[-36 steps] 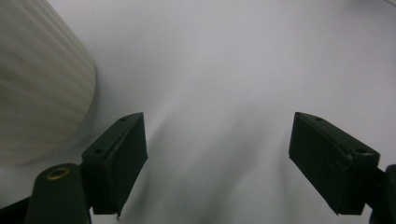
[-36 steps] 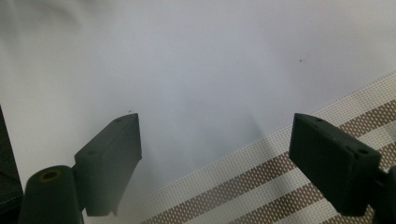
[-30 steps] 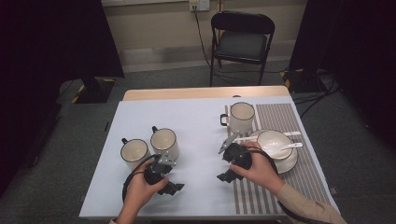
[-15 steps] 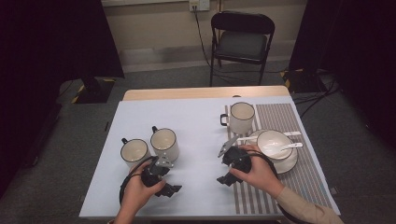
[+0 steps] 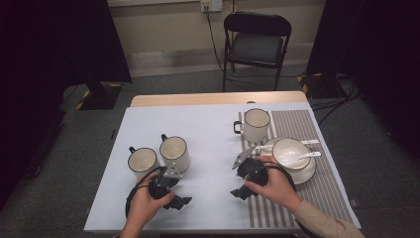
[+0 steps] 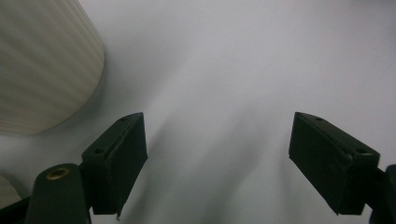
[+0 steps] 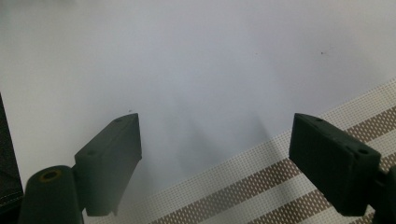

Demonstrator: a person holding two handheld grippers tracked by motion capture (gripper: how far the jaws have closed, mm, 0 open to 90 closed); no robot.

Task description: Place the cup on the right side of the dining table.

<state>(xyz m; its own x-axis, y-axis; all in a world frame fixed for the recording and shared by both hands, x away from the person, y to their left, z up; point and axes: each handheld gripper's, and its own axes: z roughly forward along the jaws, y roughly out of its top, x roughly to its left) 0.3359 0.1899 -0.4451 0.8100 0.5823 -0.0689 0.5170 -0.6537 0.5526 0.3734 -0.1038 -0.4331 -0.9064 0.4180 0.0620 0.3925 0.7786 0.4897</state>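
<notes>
Barely anything moving since a second ago: left claw (image 5: 171, 187) still sitting released, near side of the two left mugs (image 5: 174, 152); right claw (image 5: 242, 177) released too, hovering at the striped mat (image 5: 297, 129) edge, left of the bowl (image 5: 290, 152). Advising: be centring jaws before closing.

On the surface (image 5: 213, 129) in front of you, two mugs stand side by side toward your left: the left mug (image 5: 142, 161) nearer you, the right mug (image 5: 175, 152) just behind and beside it. Your left gripper (image 5: 171, 191) sits just in front of them. To your right lies a striped mat (image 5: 317, 193); a third mug (image 5: 256, 124) stands at its far left corner, and in front of it a bowl (image 5: 288, 151) sits on a saucer (image 5: 308, 175), a spoon (image 5: 307, 155) in the bowl. Your right gripper (image 5: 240, 178) rests at the mat's left edge, beside the saucer. A chair (image 5: 255, 42) stands beyond the surface.
</notes>
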